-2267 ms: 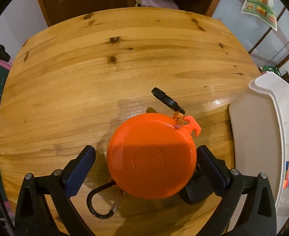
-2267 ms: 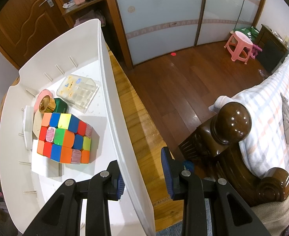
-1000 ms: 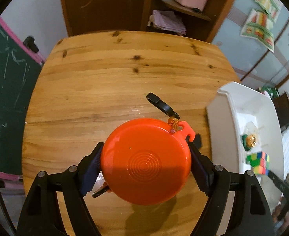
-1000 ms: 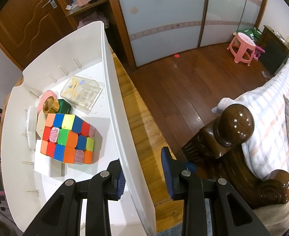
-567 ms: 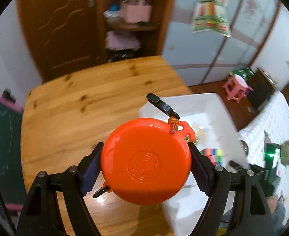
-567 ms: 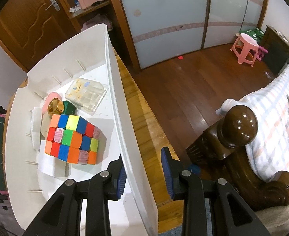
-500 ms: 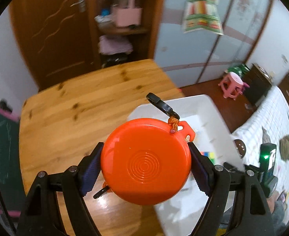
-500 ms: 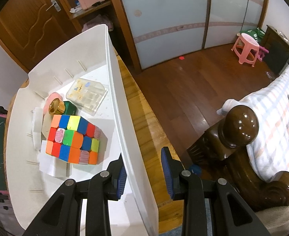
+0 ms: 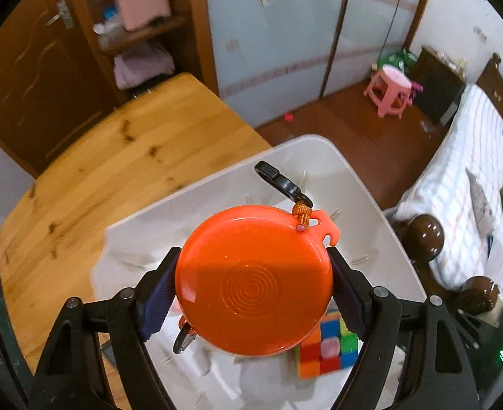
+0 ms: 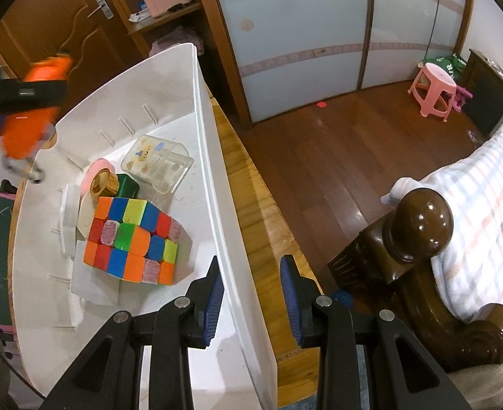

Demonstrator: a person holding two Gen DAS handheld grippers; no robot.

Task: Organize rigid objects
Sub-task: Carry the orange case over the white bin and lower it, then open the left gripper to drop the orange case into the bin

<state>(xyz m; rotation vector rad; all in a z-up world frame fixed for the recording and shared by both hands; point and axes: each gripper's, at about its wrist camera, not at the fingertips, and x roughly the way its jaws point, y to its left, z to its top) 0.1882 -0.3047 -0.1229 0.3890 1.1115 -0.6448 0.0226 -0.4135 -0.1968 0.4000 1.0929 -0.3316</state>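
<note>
My left gripper (image 9: 254, 283) is shut on a round orange disc (image 9: 254, 280), its blue pads (image 9: 159, 294) pressed on both sides. A black clip (image 9: 278, 179) and a grey carabiner (image 9: 183, 338) hang from the disc. The disc hovers above the white bin (image 9: 371, 205), over a colour cube (image 9: 326, 352). In the right wrist view the disc (image 10: 29, 119) is above the bin's far left corner. My right gripper (image 10: 251, 290) straddles the bin's right wall (image 10: 203, 136). Its left pad lies against the wall and a gap shows at the other pad.
Inside the bin lie the colour cube (image 10: 131, 239), a clear plastic box (image 10: 157, 164), a green item with a gold cap (image 10: 106, 181), pink tape (image 10: 95, 167) and a white flat piece (image 10: 68, 222). The bin sits at the wooden table's (image 9: 114, 171) edge, with a dark bedpost (image 10: 419, 225) close on the right.
My left gripper has carried the orange disc from above the bare table to above the bin, rolling as it went. The right gripper has stayed at the bin wall.
</note>
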